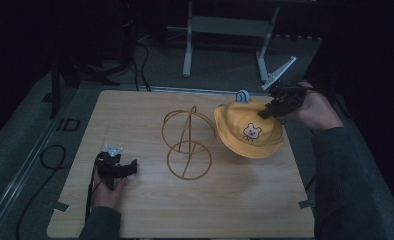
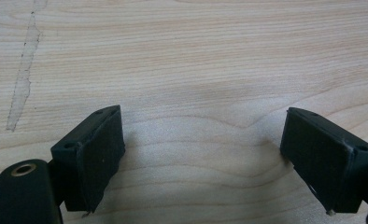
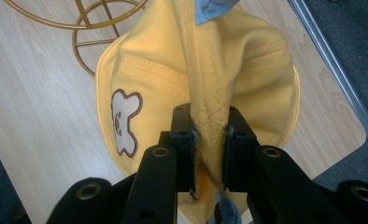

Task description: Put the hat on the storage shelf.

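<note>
A yellow bucket hat [image 1: 249,129] with a bear face patch and a small blue tab hangs at the right of the wooden table [image 1: 150,210]. My right gripper [image 1: 269,111] is shut on the hat's top fold; in the right gripper view the jaws pinch a stitched ridge of yellow cloth [image 3: 209,135]. A gold wire stand [image 1: 187,143] made of rings stands at the table's middle, just left of the hat. My left gripper [image 1: 130,167] rests low at the table's front left, jaws wide apart over bare wood [image 2: 201,154] with nothing between them.
A white metal frame [image 1: 225,30] stands on the floor beyond the table. A black cable [image 1: 45,160] loops on the grey floor at the left. Tape tabs mark the table's front corners [image 1: 59,205].
</note>
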`<state>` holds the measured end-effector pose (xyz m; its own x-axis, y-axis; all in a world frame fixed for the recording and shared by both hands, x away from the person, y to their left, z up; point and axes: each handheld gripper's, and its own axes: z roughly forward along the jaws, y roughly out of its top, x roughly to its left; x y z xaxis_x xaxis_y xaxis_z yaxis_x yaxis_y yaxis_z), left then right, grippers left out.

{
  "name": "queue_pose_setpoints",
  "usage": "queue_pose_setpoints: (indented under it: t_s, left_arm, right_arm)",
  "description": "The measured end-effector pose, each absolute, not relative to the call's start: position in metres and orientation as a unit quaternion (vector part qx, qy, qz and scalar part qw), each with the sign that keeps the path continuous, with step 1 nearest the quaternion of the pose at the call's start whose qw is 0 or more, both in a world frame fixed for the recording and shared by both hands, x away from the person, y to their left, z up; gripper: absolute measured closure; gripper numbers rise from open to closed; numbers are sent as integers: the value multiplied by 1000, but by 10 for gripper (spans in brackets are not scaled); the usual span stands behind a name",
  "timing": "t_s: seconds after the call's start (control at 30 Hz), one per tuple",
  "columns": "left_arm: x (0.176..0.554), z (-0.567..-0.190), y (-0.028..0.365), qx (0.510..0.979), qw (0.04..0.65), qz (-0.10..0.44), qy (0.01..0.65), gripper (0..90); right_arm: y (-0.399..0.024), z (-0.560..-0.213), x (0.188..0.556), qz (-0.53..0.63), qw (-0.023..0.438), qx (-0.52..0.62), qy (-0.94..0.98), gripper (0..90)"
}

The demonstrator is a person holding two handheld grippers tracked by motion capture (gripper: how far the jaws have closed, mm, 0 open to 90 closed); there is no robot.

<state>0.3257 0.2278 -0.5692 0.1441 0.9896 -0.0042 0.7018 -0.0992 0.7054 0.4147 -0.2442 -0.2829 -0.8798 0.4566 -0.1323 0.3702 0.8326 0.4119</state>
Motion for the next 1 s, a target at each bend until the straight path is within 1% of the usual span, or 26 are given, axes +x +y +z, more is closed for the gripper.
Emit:
queue_pose_setpoints:
  t_s: [0.53, 1.0]
  left_arm:
    - [326, -569, 228, 699, 290, 248, 605, 135]
    - [326, -569, 228, 698, 290, 249, 605, 135]
  right_arm:
    - [-250, -272, 409, 215, 120, 208, 947, 778]
    - [-257, -261, 402, 250, 115, 197, 941, 778]
